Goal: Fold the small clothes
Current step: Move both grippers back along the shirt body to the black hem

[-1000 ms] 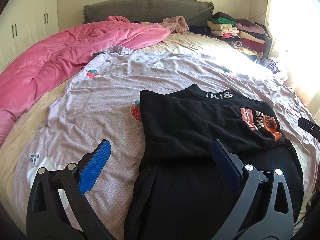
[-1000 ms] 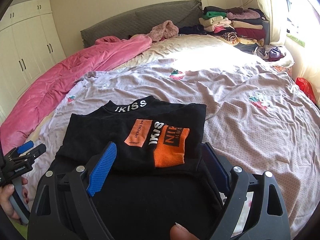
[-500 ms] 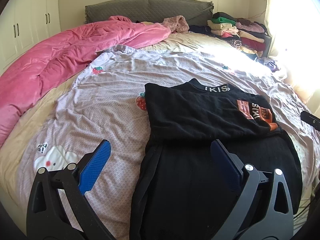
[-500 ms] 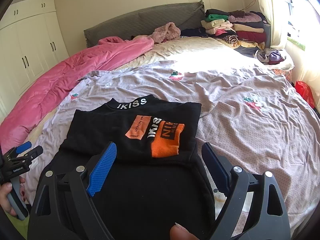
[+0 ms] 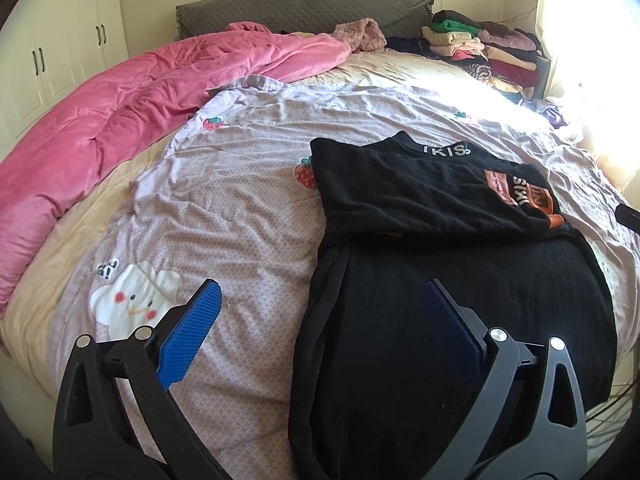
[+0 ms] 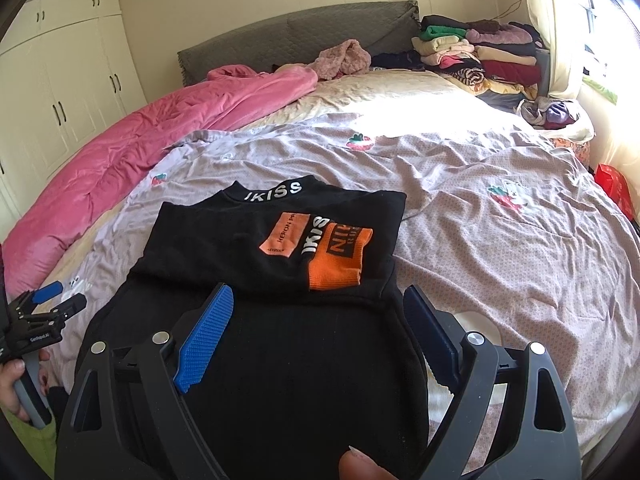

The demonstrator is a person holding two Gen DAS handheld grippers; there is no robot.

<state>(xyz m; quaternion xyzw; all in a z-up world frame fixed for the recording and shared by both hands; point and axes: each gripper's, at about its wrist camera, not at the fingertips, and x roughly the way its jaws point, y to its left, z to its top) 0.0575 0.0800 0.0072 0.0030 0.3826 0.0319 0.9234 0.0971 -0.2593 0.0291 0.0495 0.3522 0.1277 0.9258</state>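
Observation:
A black top (image 6: 260, 248) with white collar lettering lies flat on the lilac sheet (image 5: 240, 200), sleeves folded in across the chest; an orange cuff (image 6: 340, 260) lies on top. It also shows in the left wrist view (image 5: 420, 216). My left gripper (image 5: 320, 304) is open and empty, hovering over the top's lower left edge. My right gripper (image 6: 320, 308) is open and empty, above the lower body, just short of the folded sleeves. The left gripper also shows at the left edge of the right wrist view (image 6: 56, 300).
A pink quilt (image 5: 120, 112) is bunched along the left side of the bed. Folded clothes (image 6: 480, 52) are stacked at the far right by the grey headboard (image 5: 304, 4). A white wardrobe (image 6: 68, 80) stands on the left. A red object (image 6: 614, 188) sits beyond the bed's right edge.
Both grippers have drawn back toward the near edge of the bed, so the top sits farther off in both views. The top has not moved.

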